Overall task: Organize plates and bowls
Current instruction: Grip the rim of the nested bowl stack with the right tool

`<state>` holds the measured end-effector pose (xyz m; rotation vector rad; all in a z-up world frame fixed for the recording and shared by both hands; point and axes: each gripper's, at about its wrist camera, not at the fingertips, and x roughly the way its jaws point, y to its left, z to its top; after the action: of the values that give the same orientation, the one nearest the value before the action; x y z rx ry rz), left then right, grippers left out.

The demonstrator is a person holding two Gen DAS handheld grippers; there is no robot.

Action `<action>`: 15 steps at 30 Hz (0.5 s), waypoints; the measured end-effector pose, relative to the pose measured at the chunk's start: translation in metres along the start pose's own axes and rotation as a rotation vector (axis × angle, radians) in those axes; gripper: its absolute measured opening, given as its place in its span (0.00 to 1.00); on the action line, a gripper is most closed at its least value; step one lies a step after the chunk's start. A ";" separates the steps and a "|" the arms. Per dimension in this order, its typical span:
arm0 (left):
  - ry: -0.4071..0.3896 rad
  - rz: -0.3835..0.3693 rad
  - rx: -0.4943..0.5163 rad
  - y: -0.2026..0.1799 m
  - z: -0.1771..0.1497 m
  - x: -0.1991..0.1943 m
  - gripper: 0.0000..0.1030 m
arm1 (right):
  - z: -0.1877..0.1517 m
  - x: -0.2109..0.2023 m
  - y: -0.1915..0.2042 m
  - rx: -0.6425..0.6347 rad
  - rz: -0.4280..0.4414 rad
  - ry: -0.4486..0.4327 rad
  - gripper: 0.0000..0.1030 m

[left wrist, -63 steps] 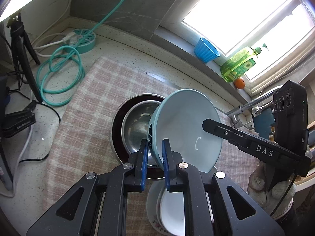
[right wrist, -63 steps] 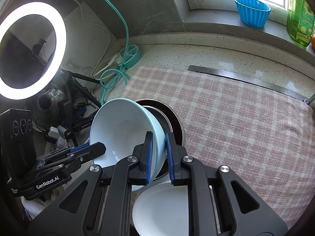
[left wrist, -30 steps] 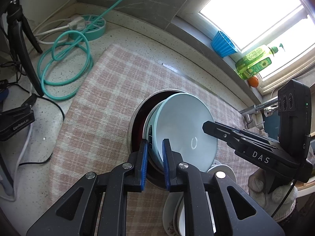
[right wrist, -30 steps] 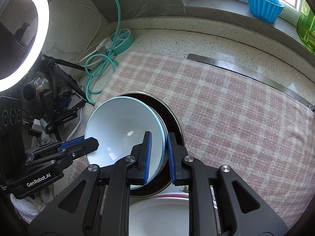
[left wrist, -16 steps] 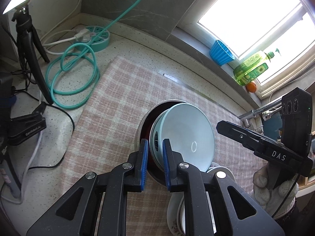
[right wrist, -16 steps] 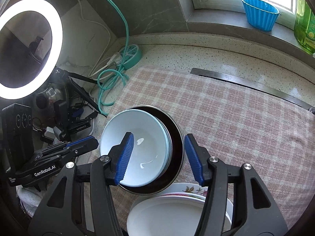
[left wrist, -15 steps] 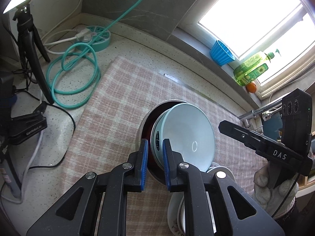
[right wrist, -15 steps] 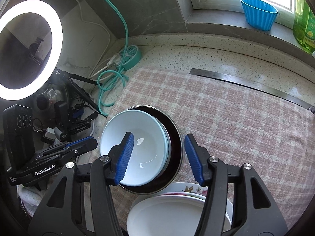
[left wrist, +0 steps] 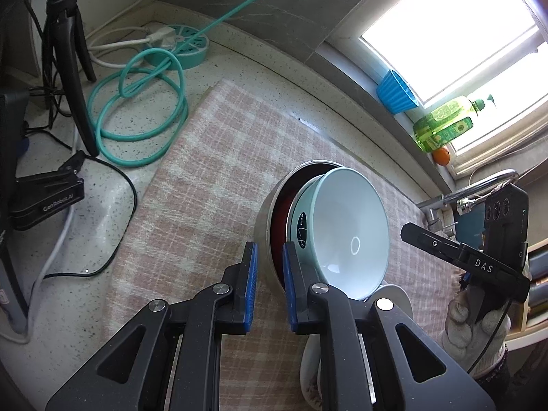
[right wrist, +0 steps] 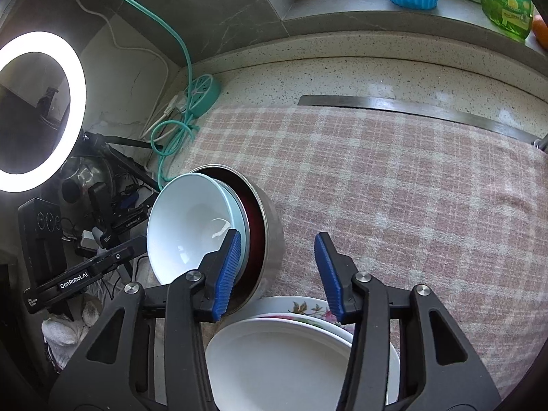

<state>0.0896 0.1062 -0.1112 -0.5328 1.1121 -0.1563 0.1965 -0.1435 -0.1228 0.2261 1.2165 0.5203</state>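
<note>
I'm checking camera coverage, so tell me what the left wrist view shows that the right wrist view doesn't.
Only the left wrist view shows the faucet and the black tripod leg. Only the right wrist view shows the ring light and the white plate on a floral plate. Both show the light blue bowl nested in the steel bowl, the checked cloth and the blue cup.

Pale bowl (left wrist: 346,233) nested in steel bowl (left wrist: 270,205) — checked cloth (left wrist: 212,178) beneath

Bowl (right wrist: 191,229) nested in pan (right wrist: 270,236)
</note>
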 end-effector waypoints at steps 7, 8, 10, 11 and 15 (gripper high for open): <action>0.007 -0.010 -0.010 0.001 -0.001 0.007 0.13 | -0.005 0.012 -0.004 0.015 0.011 0.030 0.31; 0.008 -0.007 -0.009 0.002 -0.001 0.008 0.13 | -0.006 0.013 -0.004 0.015 0.009 0.033 0.30; 0.008 -0.007 -0.013 0.002 -0.002 0.009 0.13 | -0.007 0.016 -0.004 0.018 0.012 0.040 0.27; 0.010 -0.007 -0.013 0.002 -0.002 0.010 0.13 | -0.007 0.017 -0.003 0.020 0.014 0.040 0.26; 0.012 0.000 -0.014 0.002 -0.002 0.014 0.13 | -0.006 0.021 -0.001 0.017 0.013 0.045 0.25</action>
<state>0.0934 0.1021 -0.1244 -0.5447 1.1255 -0.1523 0.1962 -0.1349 -0.1433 0.2382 1.2643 0.5283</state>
